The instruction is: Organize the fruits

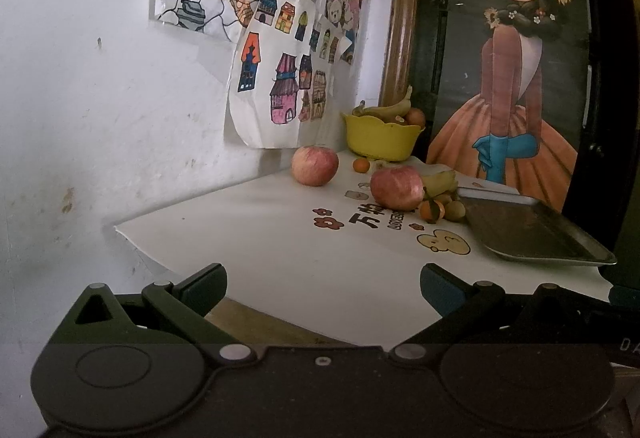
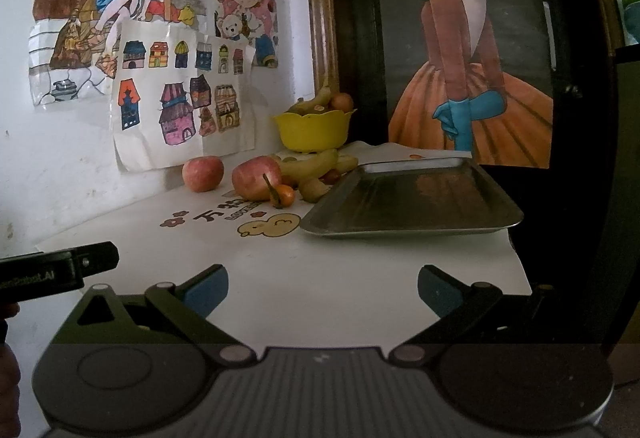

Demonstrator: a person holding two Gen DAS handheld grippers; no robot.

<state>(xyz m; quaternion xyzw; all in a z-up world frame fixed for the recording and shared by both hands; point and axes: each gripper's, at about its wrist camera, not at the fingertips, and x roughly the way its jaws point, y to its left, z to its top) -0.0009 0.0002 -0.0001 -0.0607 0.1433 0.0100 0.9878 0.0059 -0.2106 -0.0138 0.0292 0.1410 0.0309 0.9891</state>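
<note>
Two red apples lie on the white table cover: one near the wall (image 1: 315,165) (image 2: 203,173), one closer to the tray (image 1: 397,187) (image 2: 256,178). Bananas (image 2: 316,164), a small orange with a stem (image 1: 431,209) (image 2: 285,195) and other small fruit cluster beside the second apple. A yellow bowl (image 1: 380,138) (image 2: 314,132) at the back holds bananas and round fruit. A bare metal tray (image 1: 524,228) (image 2: 412,198) sits on the right. My left gripper (image 1: 323,288) and right gripper (image 2: 322,288) both stand open over the table's near part, holding nothing.
Drawings hang on the white wall (image 1: 100,98) at the left and back. A framed picture of a girl in an orange dress (image 2: 468,78) stands behind the tray. The left gripper's body (image 2: 60,270) shows at the right wrist view's left edge. The table edge (image 1: 280,322) lies near.
</note>
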